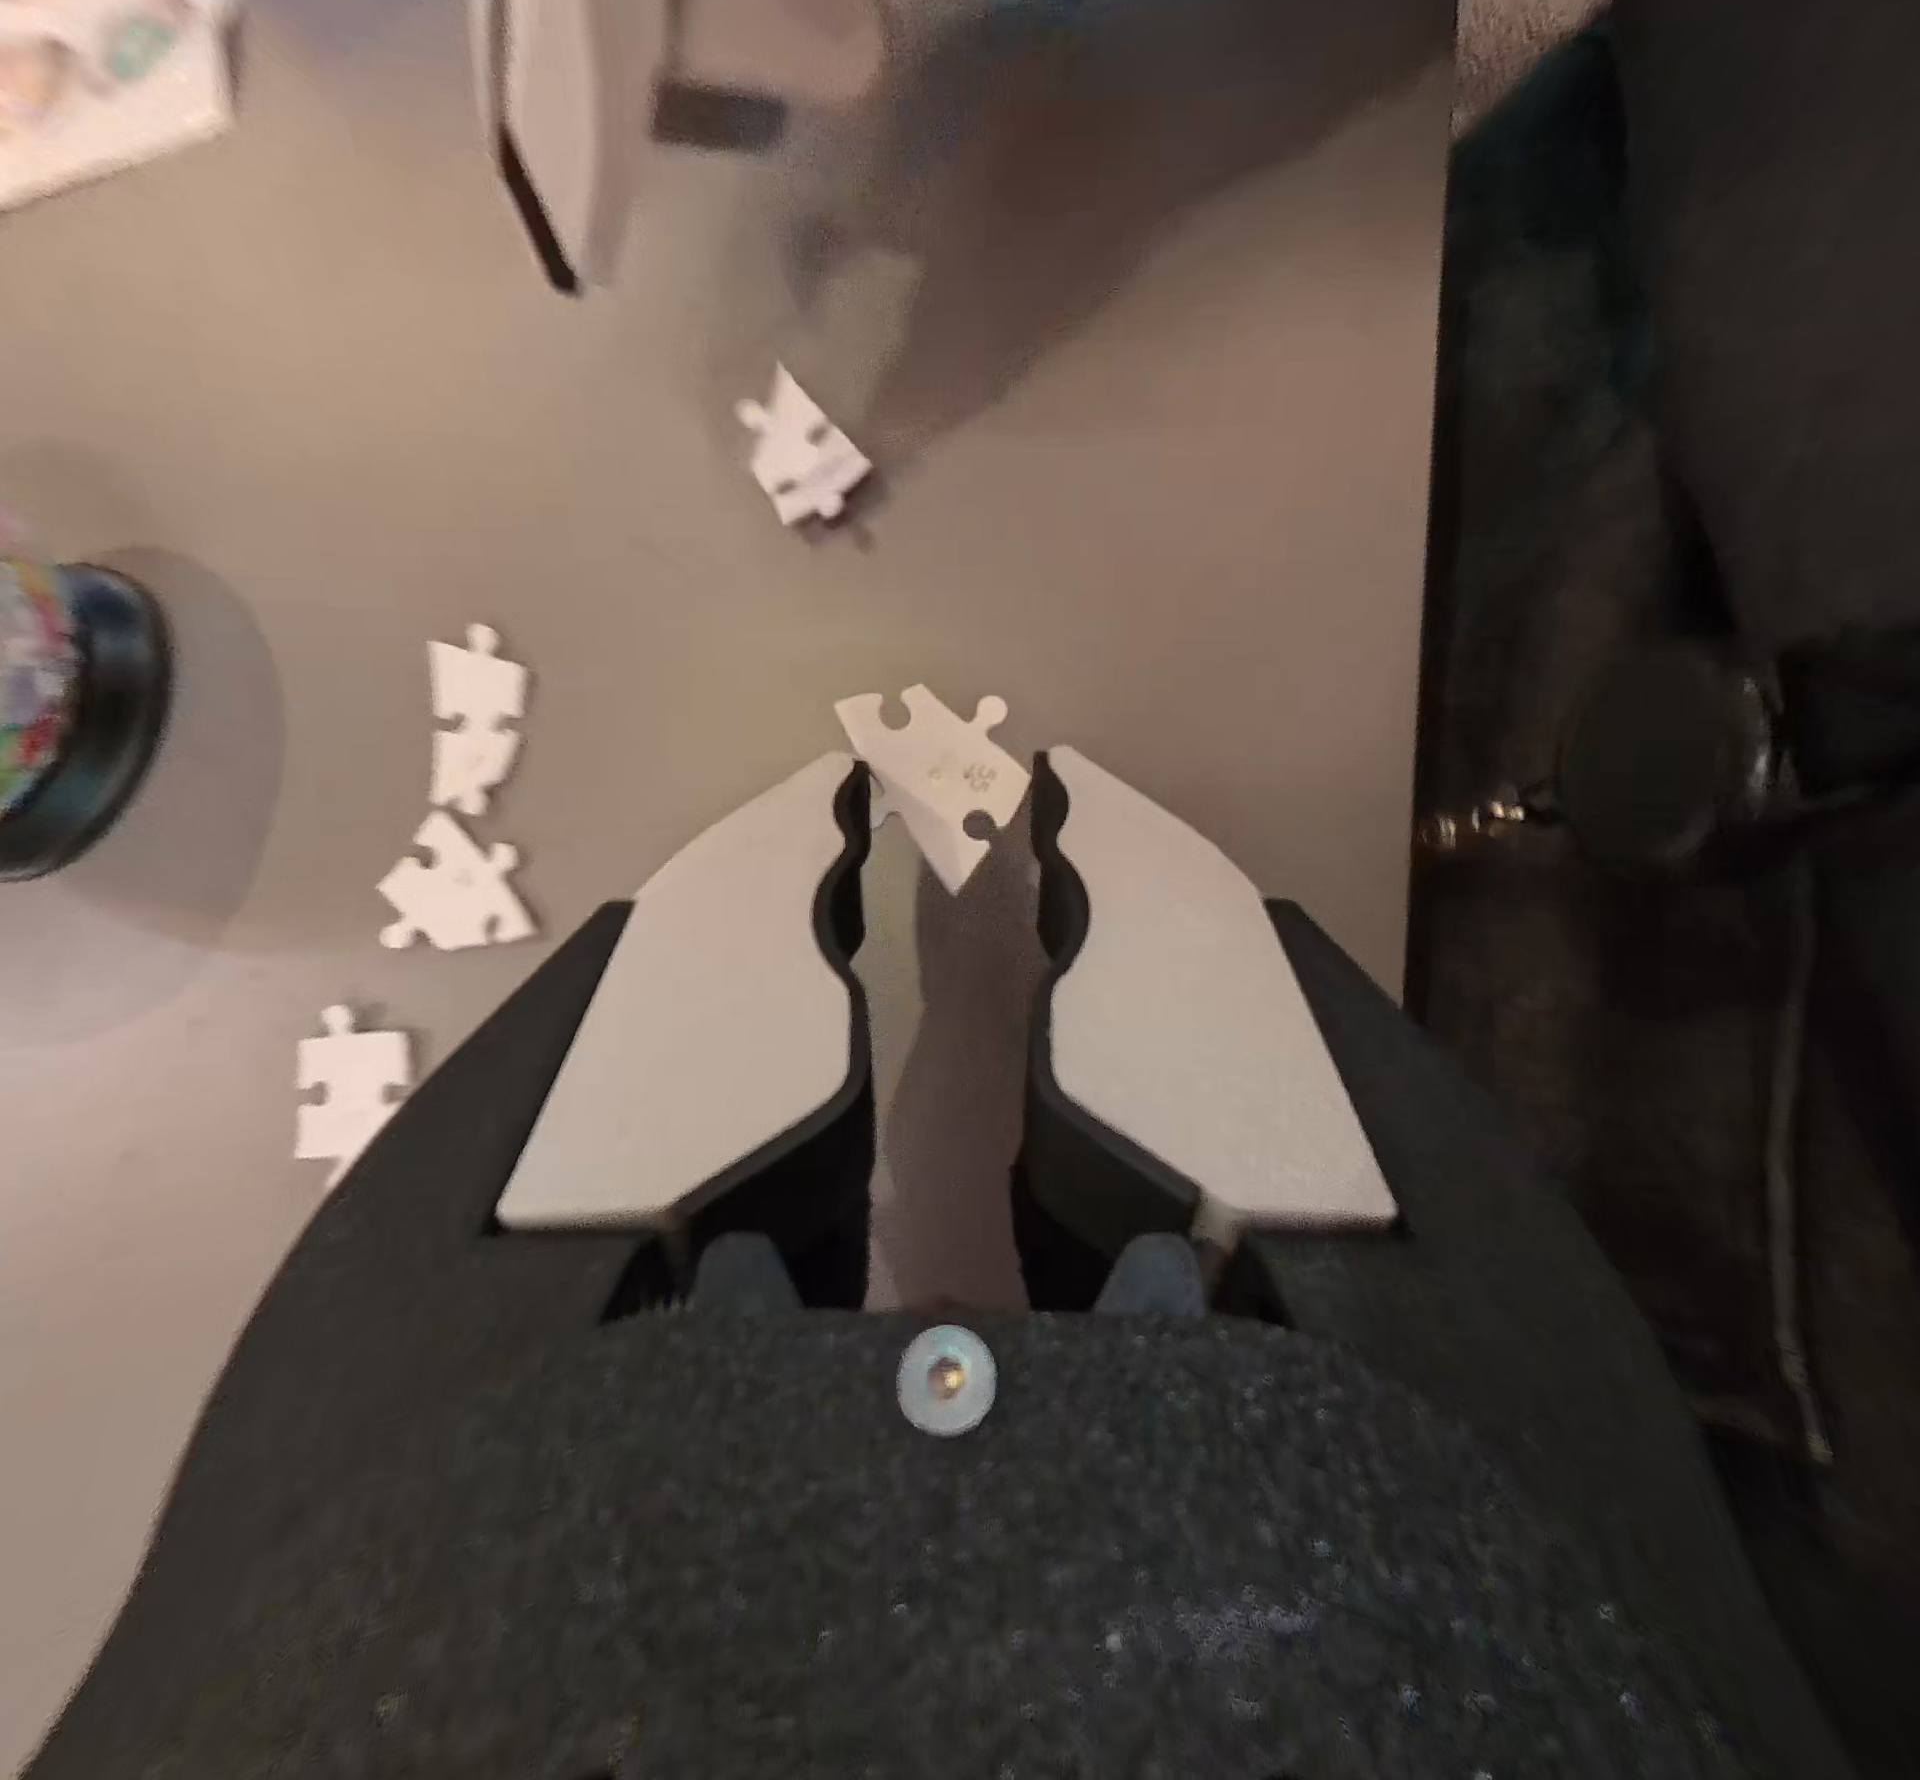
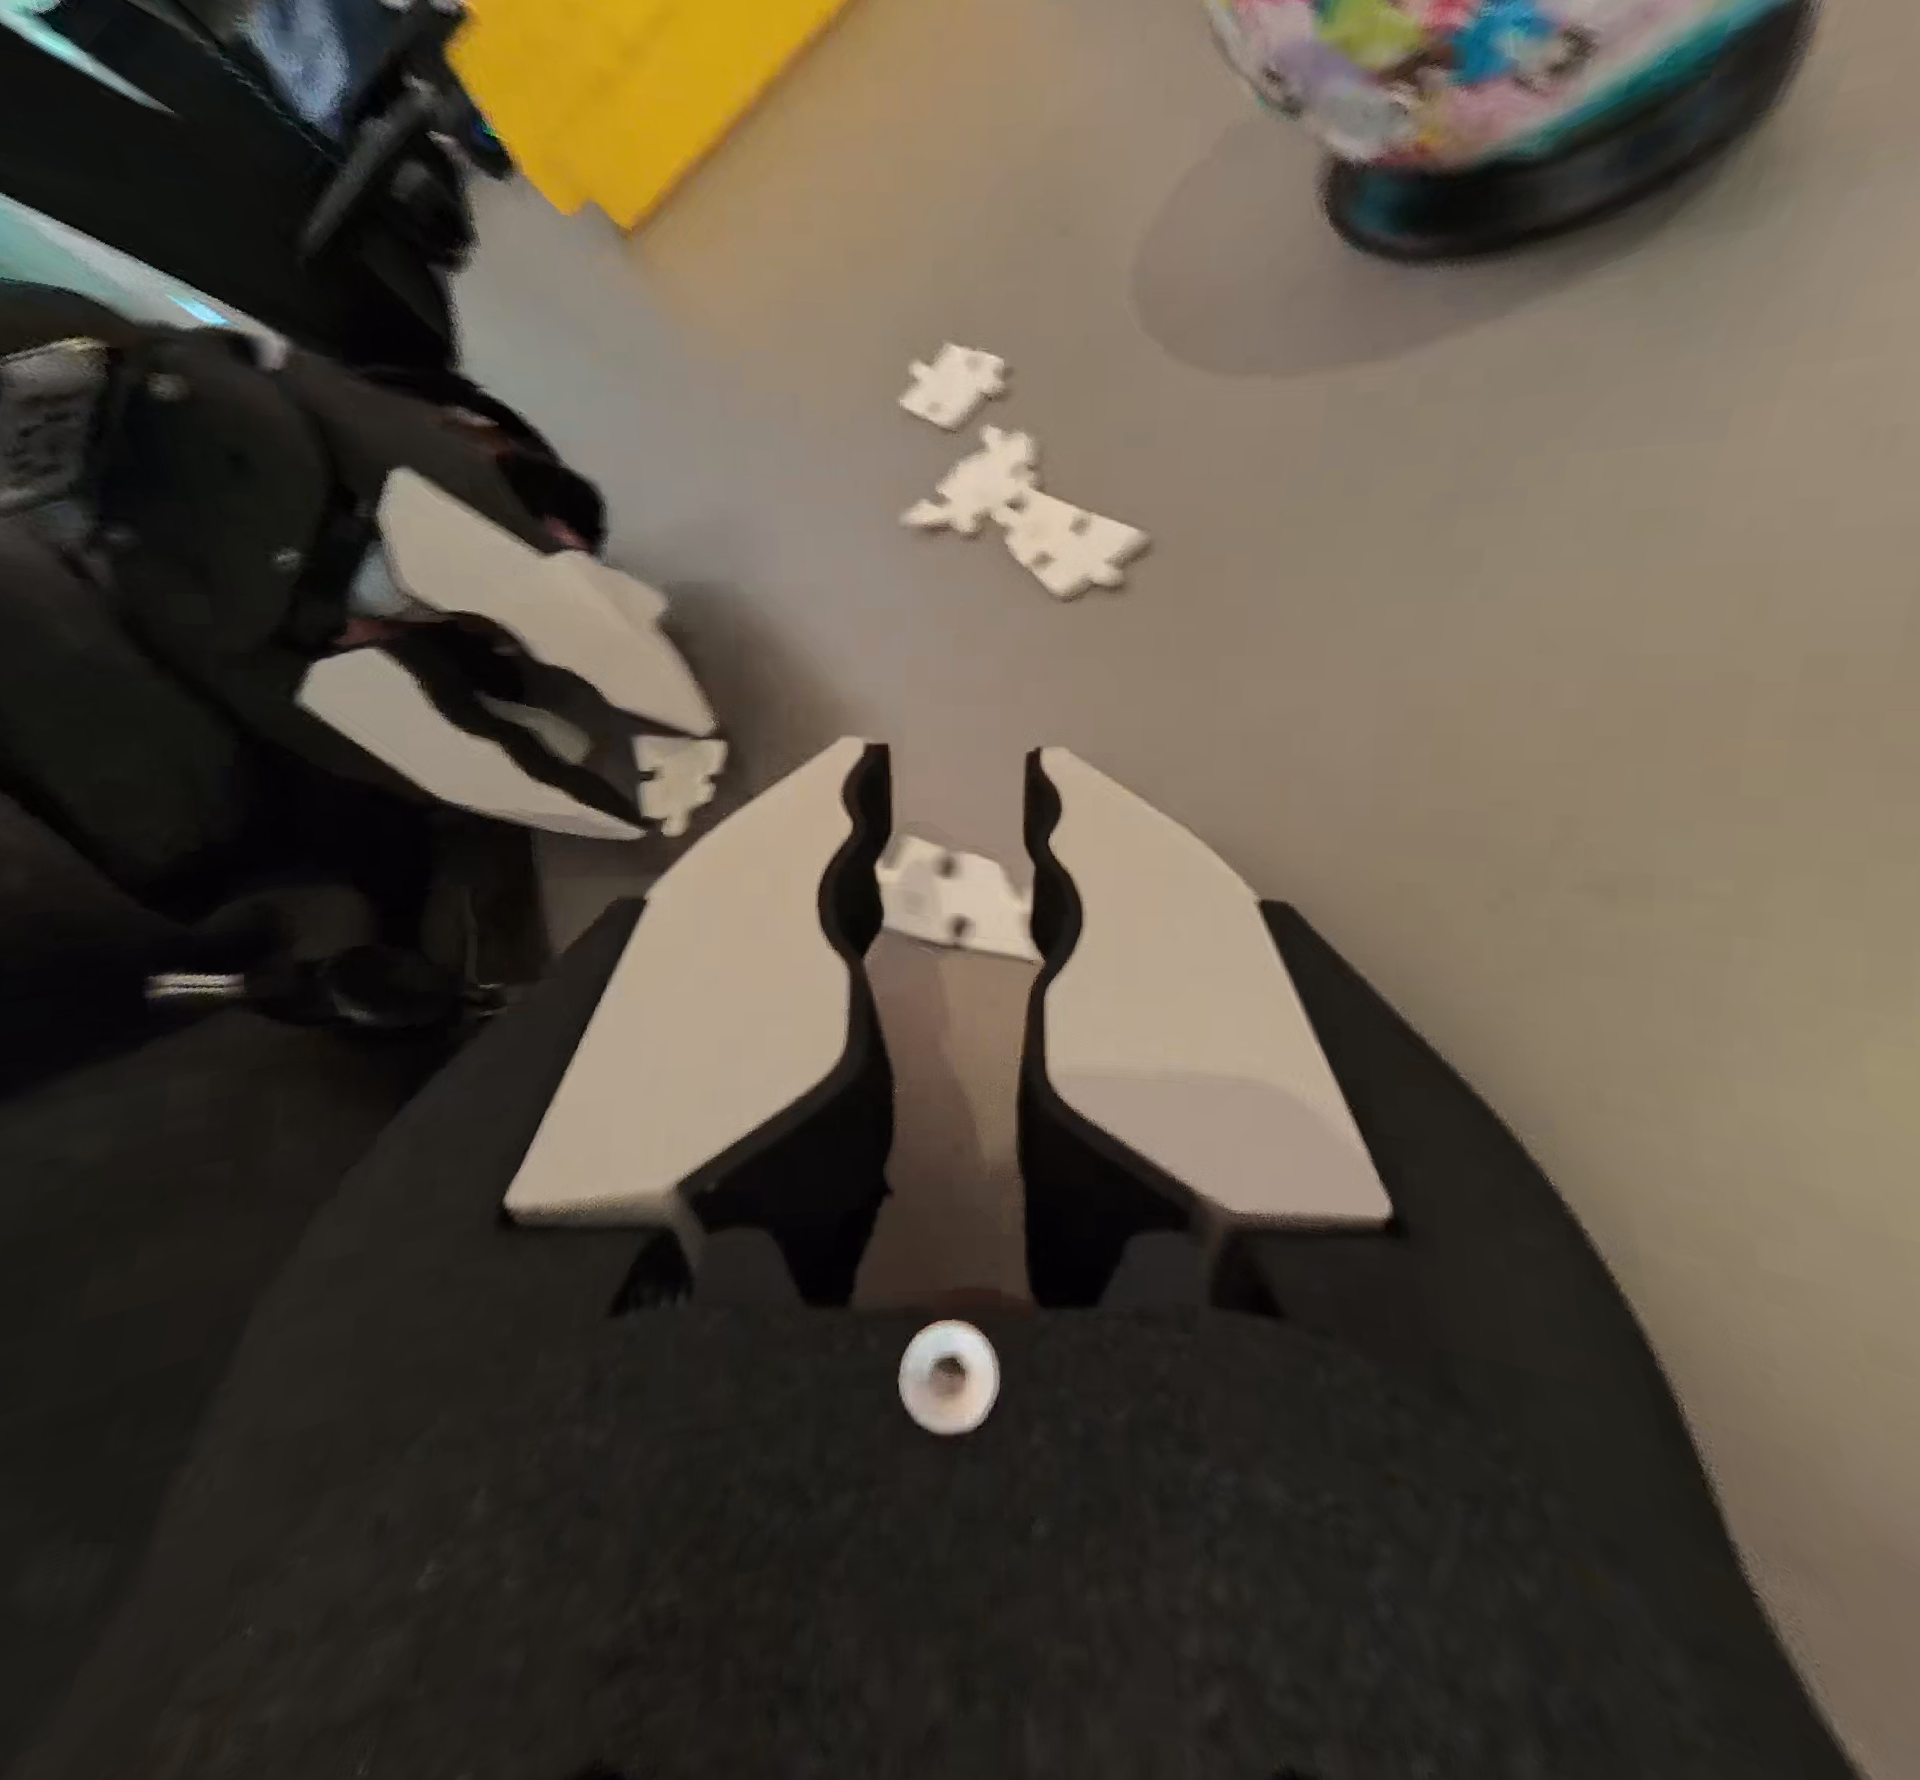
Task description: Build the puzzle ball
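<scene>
Our left gripper [image 1: 951, 774] pinches a white puzzle piece [image 1: 940, 780] above the grey table [image 1: 1143, 535]; our right gripper [image 2: 956, 764] hovers with jaws apart over another piece [image 2: 961, 899]. The puzzle ball [image 2: 1507, 16] stands well apart on its stand. We judge the pieces light, thin and stiff, best held by their edges.

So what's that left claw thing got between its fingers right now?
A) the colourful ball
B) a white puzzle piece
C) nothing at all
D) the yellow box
B: the left gripper pinches a white puzzle piece at its fingertips, blank side showing, raised off the grey table; the right wrist view shows the same piece at those tips.
</scene>
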The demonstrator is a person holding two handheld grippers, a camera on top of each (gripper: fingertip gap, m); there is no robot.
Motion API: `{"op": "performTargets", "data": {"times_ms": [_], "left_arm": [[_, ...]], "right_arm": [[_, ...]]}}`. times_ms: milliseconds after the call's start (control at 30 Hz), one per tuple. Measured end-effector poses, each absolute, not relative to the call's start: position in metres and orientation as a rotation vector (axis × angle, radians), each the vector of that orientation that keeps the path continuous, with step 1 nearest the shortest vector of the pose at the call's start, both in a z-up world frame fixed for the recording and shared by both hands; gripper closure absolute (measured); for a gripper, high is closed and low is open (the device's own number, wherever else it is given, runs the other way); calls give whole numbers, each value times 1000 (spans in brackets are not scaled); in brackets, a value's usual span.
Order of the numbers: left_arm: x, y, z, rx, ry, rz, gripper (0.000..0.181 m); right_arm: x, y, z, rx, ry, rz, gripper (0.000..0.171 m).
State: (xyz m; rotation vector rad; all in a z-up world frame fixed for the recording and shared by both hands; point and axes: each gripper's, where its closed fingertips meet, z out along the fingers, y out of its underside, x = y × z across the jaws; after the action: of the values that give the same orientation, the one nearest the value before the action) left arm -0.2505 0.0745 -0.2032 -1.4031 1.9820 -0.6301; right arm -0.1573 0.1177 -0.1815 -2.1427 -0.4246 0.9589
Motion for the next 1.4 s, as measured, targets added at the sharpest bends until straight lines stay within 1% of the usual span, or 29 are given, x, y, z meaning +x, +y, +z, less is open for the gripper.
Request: {"op": "performTargets", "data": {"times_ms": [67, 133, 200, 233, 300, 367, 433, 567, 667, 700, 767, 800, 933, 1033, 1167, 1200, 1267, 1333, 1400], "left_arm": [[-245, 79, -181, -1379, 1882, -676, 152], [-242, 84, -163, -1356, 1792, -699, 152], [-241, 87, -153, -1342, 1735, -706, 152], [-241, 88, -151, -1340, 1719, -706, 152], [-239, 88, -150, -1342, 1705, -716, 152], [-239, 90, -151, -1346, 1699, -714, 152], [-241, 90, -145, -1365, 1673, -800, 156], [-245, 95, -133, -1491, 1581, -1116, 156], [-245, 83, -149, -1543, 1688, -1187, 157], [-246, 78, -156, -1542, 1732, -1174, 161], [-245, 70, -161, -1524, 1775, -1158, 181], [-245, 70, -161, -1522, 1778, -1149, 181], [-247, 76, -166, -1580, 1761, -1155, 181], [-247, 66, -183, -1627, 1847, -1145, 181], [-247, 70, -176, -1612, 1812, -1146, 181], [-248, 75, -173, -1630, 1770, -1186, 178], [-250, 79, -167, -1677, 1704, -1289, 162], [-249, 77, -160, -1657, 1688, -1357, 160], [-248, 76, -160, -1634, 1709, -1342, 159]], "right_arm": [[-186, 105, -169, -2076, -489, 1142, 148], [-216, 92, -166, -2067, -489, 1357, 144], [-236, 85, -160, -2015, -436, 1540, 146], [-243, 83, -155, -1979, -409, 1617, 149], [-250, 80, -151, -1951, -389, 1698, 167], [-248, 84, -154, -1978, -368, 1659, 168], [-241, 86, -167, -2064, -410, 1539, 170], [-238, 70, -179, -2167, -727, 1337, 170], [-244, 60, -180, -2165, -904, 1211, 169], [-246, 56, -180, -2162, -934, 1203, 169], [-244, 57, -185, -2179, -955, 1128, 169], [-242, 57, -185, -2175, -959, 1122, 169], [-238, 67, -166, -2064, -885, 1165, 169], [-234, 80, -122, -1821, -691, 1337, 170], [-223, 82, -144, -1937, -734, 1218, 170], [-223, 80, -149, -1965, -760, 1187, 170], [-227, 72, -160, -2002, -884, 1100, 170], [-232, 67, -171, -2042, -1000, 988, 170], [-239, 62, -174, -2036, -1056, 969, 170]]}}
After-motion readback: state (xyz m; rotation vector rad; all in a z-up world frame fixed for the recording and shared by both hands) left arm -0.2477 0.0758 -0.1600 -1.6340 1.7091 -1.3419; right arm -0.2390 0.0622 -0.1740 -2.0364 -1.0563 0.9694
